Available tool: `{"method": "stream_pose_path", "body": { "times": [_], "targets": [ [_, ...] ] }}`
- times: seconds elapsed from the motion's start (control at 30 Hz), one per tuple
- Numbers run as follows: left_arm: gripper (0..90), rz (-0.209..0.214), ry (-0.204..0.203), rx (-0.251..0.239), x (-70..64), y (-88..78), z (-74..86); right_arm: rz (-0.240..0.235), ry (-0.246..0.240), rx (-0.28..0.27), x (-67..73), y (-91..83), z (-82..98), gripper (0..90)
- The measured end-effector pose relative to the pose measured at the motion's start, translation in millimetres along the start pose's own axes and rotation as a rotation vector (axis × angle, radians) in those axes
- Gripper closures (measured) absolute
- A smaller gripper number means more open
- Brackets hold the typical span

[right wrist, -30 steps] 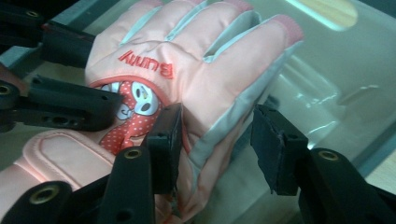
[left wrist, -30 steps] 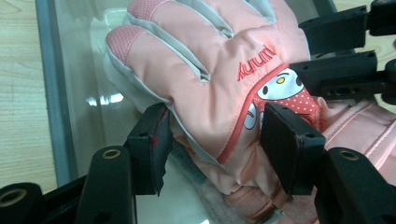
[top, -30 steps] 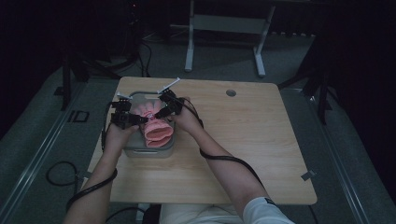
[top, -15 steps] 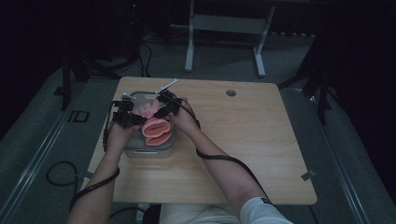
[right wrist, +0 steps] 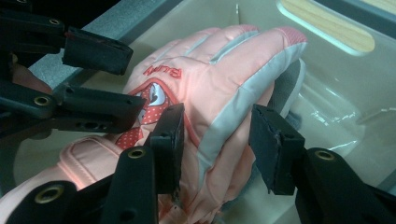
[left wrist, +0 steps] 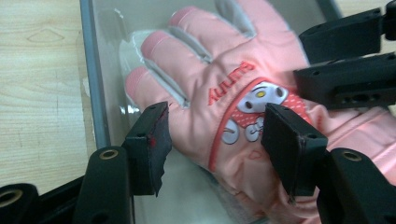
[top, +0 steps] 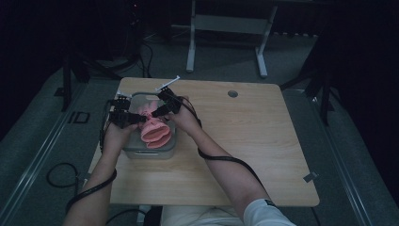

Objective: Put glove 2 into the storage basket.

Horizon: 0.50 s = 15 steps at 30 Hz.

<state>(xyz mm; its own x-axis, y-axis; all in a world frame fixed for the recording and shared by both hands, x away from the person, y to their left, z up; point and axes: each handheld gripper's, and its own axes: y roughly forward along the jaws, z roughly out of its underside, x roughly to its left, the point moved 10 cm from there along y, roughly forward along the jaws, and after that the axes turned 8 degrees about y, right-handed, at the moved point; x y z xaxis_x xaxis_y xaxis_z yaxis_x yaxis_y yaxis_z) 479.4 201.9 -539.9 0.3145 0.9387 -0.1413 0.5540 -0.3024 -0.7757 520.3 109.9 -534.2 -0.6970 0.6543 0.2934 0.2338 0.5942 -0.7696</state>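
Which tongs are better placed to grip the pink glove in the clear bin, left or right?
Probably the right tongs: their open jaws straddle the side edge of the pink glove in the clear bin. The left tongs span its broad back, a harder pinch.

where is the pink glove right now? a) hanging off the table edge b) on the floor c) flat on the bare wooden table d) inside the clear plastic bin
d, the pink glove lies within the clear bin's walls, with the left gripper and right gripper both open astride it.
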Motion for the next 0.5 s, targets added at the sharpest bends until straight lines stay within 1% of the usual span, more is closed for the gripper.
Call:
{"method": "stream_pose_path", "body": {
  "times": [0.07,0.13,0.2,0.37,0.4,0.5],
  "targets": [
    [40.8,0.01,0.001,-0.007,-1.5,-1.9,-1.2,-0.01,-0.001,-0.005,2.4,-1.7,-0.9,54.3],
    [40.7,0.011,0.005,-0.012,-2.6,-3.6,-2.2,-0.022,-0.001,-0.013,4.8,-4.0,-2.4,53.5],
    [40.7,0.014,0.006,-0.016,-3.7,-5.3,-3.2,-0.023,-0.008,-0.02,7.1,-7.1,-4.1,53.2],
    [40.7,0.016,0.005,-0.023,-4.5,-7.3,-4.4,-0.04,-0.009,-0.037,10.5,-13.7,-7.4,52.8],
    [40.2,0.015,0.013,-0.033,-5.6,-11.8,-6.7,-0.042,-0.013,-0.047,11.3,-18.2,-9.2,52.4],
    [40.1,0.014,0.013,-0.043,-5.6,-15.8,-9.3,-0.045,-0.017,-0.059,10.5,-24.0,-11.3,51.9]
  ]
}}
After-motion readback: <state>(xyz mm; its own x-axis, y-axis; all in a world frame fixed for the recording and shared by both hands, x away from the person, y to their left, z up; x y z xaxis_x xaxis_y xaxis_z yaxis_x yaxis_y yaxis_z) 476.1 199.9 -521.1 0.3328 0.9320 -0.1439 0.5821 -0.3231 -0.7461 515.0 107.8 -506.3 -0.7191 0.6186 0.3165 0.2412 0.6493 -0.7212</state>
